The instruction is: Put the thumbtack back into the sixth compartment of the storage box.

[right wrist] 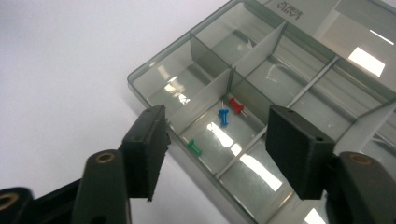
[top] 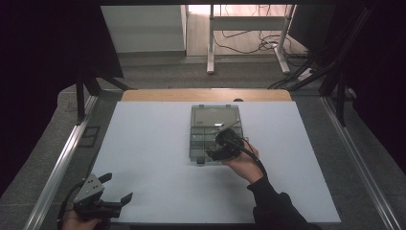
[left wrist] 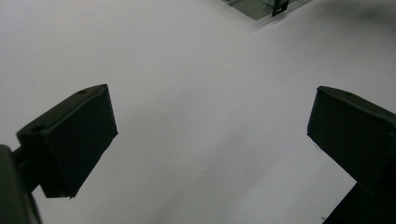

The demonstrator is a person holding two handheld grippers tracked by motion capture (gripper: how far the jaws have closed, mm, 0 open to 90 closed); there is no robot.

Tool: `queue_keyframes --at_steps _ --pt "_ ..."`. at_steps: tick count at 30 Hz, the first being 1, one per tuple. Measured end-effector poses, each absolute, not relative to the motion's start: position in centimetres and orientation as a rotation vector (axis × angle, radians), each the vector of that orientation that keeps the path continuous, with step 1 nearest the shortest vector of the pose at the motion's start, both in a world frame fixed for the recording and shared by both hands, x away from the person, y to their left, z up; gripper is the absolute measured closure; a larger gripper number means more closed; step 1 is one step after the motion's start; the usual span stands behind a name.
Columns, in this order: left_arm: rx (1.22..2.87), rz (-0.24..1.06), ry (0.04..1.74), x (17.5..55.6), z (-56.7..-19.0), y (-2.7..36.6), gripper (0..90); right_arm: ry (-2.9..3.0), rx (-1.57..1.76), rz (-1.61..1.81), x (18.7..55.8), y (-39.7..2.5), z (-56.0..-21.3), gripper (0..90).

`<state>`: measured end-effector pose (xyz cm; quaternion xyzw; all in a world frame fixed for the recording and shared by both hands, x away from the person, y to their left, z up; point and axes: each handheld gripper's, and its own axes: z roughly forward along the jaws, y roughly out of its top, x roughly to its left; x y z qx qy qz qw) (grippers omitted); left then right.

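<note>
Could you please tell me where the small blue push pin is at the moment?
In the right gripper view, the small blue push pin lies inside one compartment of the clear grey plastic organiser box, between the red push pin and the green push pin.

A white surface (top: 158, 158) with a wooden far edge (top: 206, 95) sits between metal side rails (top: 57, 165), with grey floor, desk legs (top: 210, 43) and tangled cables (top: 258, 43) beyond.

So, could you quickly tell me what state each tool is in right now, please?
Left tool: open, holding nothing, over the bare table.
Right tool: open, holding nothing, poised over the compartment box with three pushpins.
</note>
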<state>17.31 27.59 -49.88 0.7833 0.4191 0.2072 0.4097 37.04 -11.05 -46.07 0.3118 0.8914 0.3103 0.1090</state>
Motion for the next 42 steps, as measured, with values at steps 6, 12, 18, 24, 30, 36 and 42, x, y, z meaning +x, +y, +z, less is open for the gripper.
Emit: queue_keyframes --at_steps 6,12,18,24,30,36,42 --pt "1.975 0.523 1.055 17.3 -49.9 27.6 1.8 2.606 0.922 0.904 36.5 -11.6 -45.9 31.1" --pt "1.972 0.522 1.056 17.3 -49.9 27.6 1.8 2.592 0.924 0.931 35.9 -12.1 -45.5 23.2" --pt "1.970 0.519 1.057 17.3 -49.9 27.6 1.8 2.583 0.917 0.957 35.5 -12.5 -45.2 18.7" --pt "1.970 0.519 1.057 17.3 -49.9 27.6 1.8 2.572 0.912 0.977 34.8 -13.0 -44.9 13.9" --pt "1.971 0.520 1.057 17.3 -49.9 27.6 1.8 2.569 0.899 0.968 34.2 -13.4 -44.8 10.0" --pt "1.971 0.520 1.057 17.3 -49.9 27.6 1.8 2.567 0.888 0.959 33.7 -13.9 -44.9 6.5" --pt "1.970 0.518 1.058 17.3 -49.9 27.6 1.8 2.554 0.884 0.971 33.0 -14.6 -45.1 2.9"
